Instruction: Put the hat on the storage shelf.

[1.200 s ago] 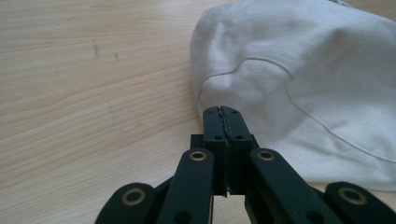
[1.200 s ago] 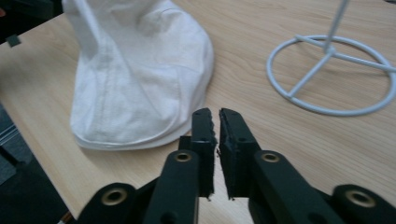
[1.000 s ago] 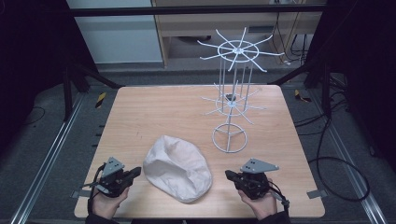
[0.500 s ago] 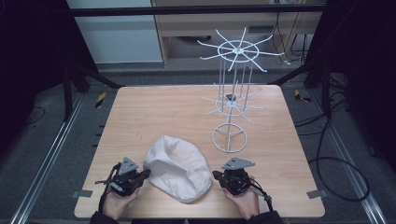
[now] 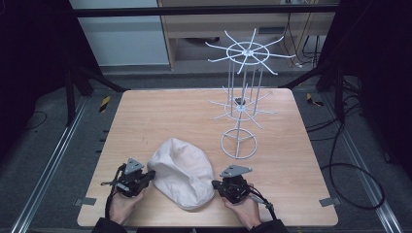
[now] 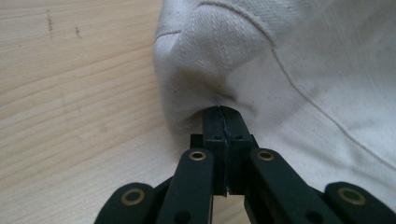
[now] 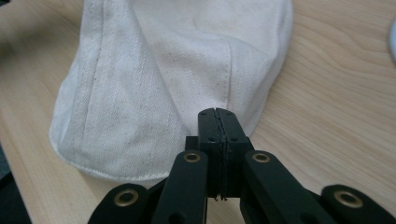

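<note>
Overhead forward-down view; two close jaw-level views, all sharing the cap (image 5: 182,171).

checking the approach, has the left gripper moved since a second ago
Yes. In the high view the left gripper has moved right along the table's near edge, closing in on the white cap, where it now sits shut at the cap's left edge.

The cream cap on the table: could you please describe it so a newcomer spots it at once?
On the wooden table, look at the near edge, in front of the white wire rack. The cream cap lies between the two claws, soft fabric with stitched seams.
</note>
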### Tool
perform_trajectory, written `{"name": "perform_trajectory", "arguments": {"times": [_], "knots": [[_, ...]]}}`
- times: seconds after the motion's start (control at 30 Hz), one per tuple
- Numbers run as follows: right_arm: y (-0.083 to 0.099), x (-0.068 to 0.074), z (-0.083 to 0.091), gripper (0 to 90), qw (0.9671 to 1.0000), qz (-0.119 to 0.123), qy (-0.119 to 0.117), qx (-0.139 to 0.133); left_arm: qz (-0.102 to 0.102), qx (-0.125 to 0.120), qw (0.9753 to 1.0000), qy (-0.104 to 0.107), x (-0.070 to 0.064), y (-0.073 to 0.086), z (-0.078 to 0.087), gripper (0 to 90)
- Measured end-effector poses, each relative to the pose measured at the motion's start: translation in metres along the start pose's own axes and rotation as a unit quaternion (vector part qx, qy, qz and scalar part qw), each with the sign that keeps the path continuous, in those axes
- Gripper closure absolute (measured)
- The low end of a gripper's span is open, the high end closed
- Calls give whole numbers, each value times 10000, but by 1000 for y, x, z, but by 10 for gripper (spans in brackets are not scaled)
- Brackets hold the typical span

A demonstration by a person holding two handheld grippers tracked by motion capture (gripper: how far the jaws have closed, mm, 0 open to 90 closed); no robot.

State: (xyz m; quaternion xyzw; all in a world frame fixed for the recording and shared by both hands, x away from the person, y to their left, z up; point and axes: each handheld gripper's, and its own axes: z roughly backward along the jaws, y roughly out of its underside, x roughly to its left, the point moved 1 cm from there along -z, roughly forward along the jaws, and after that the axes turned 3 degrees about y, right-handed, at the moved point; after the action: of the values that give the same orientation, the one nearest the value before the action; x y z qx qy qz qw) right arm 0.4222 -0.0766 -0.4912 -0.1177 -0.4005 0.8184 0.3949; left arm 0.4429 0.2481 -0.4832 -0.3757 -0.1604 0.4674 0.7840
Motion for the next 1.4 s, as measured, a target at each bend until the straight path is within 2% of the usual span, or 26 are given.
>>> {"name": "perform_trajectory", "arguments": {"times": [0.2, 0.4, 0.8, 0.9, 1.0, 1.13, 1.2, 1.3, 1.4], "knots": [[-2, 13, -6, 898, 9996, 9, -288, 18, 137, -82, 9998, -76, 11, -9, -10, 898], [-5, 23, -13, 899, 9989, 20, -473, 10, 157, -163, 9997, -127, 14, -19, -18, 898], [-11, 33, -26, 898, 9977, 41, -669, -94, 264, -309, 9990, -200, 23, -31, -31, 897], [-12, 35, -29, 898, 9972, -18, -739, -114, 300, -317, 9989, -197, 25, -31, -31, 897], [-12, 36, -29, 896, 9975, 42, -696, -144, 309, -375, 9986, -198, 24, -31, -26, 896], [-14, 28, -18, 885, 9982, 17, -539, -264, 469, -613, 9969, -162, 26, -31, -8, 871], [-15, 19, -9, 867, 9986, -42, -399, -346, 503, -687, 9963, -150, 26, -30, 3, 839], [-14, 8, 1, 820, 9992, 9, -90, -378, 573, -762, 9954, -23, 26, -28, 17, 763], [-15, -5, 15, 778, 9986, -7, 157, -508, 575, -816, 9950, -3, 21, -28, 29, 701]]}}
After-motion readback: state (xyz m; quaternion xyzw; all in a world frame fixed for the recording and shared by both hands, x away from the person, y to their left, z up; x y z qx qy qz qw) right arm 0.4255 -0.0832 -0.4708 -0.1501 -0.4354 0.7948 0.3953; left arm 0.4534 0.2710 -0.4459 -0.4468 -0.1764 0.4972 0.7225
